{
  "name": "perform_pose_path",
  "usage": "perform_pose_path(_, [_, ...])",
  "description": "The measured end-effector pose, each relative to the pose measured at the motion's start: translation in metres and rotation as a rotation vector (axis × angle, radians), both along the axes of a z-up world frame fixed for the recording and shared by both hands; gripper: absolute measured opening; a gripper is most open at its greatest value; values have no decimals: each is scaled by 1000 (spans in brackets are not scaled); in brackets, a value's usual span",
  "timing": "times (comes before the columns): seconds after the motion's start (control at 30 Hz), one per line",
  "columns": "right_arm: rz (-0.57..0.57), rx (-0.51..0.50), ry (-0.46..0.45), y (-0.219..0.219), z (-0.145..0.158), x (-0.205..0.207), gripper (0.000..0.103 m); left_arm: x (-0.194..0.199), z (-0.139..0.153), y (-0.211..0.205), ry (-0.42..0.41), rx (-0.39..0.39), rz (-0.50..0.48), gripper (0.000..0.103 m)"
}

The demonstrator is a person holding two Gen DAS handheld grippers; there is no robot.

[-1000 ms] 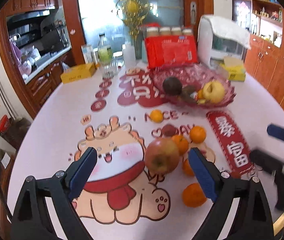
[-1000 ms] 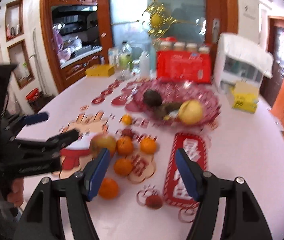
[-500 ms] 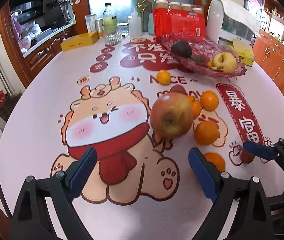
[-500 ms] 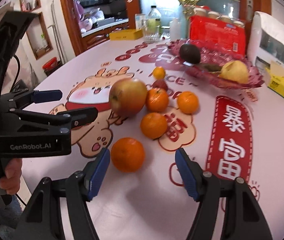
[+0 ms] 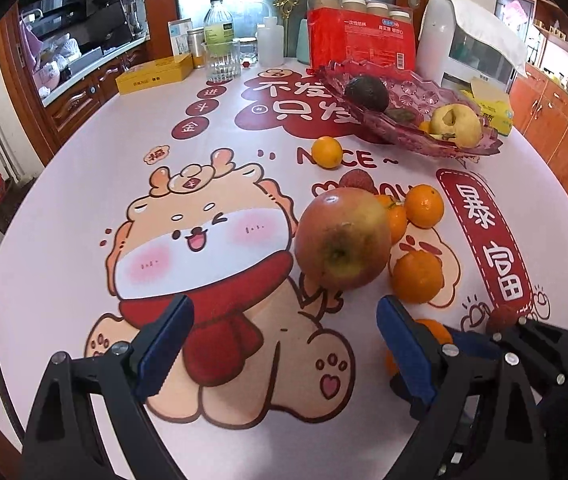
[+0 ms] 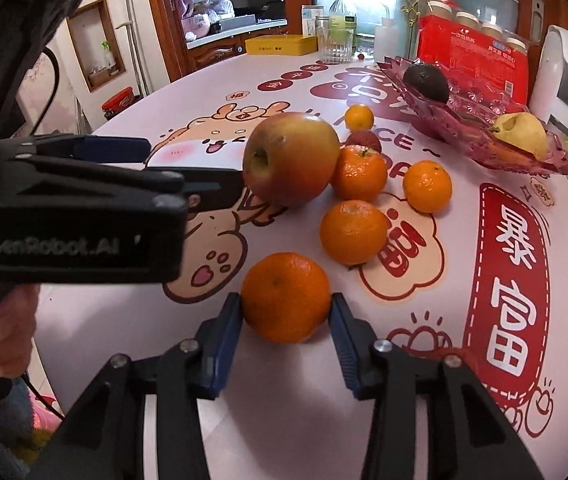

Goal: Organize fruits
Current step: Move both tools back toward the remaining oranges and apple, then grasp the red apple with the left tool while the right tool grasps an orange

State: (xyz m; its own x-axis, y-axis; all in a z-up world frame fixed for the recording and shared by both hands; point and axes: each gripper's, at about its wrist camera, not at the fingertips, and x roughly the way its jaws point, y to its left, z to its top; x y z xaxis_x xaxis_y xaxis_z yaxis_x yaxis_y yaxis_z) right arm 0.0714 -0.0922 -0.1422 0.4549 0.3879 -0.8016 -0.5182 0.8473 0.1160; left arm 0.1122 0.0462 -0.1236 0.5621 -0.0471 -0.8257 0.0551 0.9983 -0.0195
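A big red-green apple (image 5: 342, 240) stands on the printed tablecloth among several oranges. My left gripper (image 5: 284, 312) is open and wide; the apple lies just beyond its fingertips, not between them. My right gripper (image 6: 286, 308) is closing its jaws on the nearest orange (image 6: 286, 296), and both blue pads touch its sides. In the right wrist view the left gripper (image 6: 192, 168) sits beside the apple (image 6: 290, 158). A lychee (image 5: 358, 181) lies behind the apple. The pink glass fruit plate (image 5: 384, 130) holds an avocado (image 5: 366, 93) and a yellow apple (image 5: 456, 124).
At the back of the round table stand a yellow box (image 5: 154, 76), a bottle (image 5: 220, 28), a glass (image 5: 223, 62), a red pack of cups (image 5: 360, 40) and a white appliance (image 5: 468, 48). A small orange (image 5: 326, 152) sits alone near the plate. Wooden cabinets ring the table.
Both grippers have sunk toward the fruit. The right jaws have narrowed from wide apart to touching the nearest orange. The left jaws have kept their width.
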Motion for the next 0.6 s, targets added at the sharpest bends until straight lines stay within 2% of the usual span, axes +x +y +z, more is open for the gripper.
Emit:
perform_pose_path(0.3, [-84, 38, 8, -25, -1, 8, 43, 20, -13, -7, 37, -72, 8, 92])
perform_pose_path(0.6, [-137, 69, 5, -43, -1, 11, 43, 43, -21, -15, 64, -106, 30, 89])
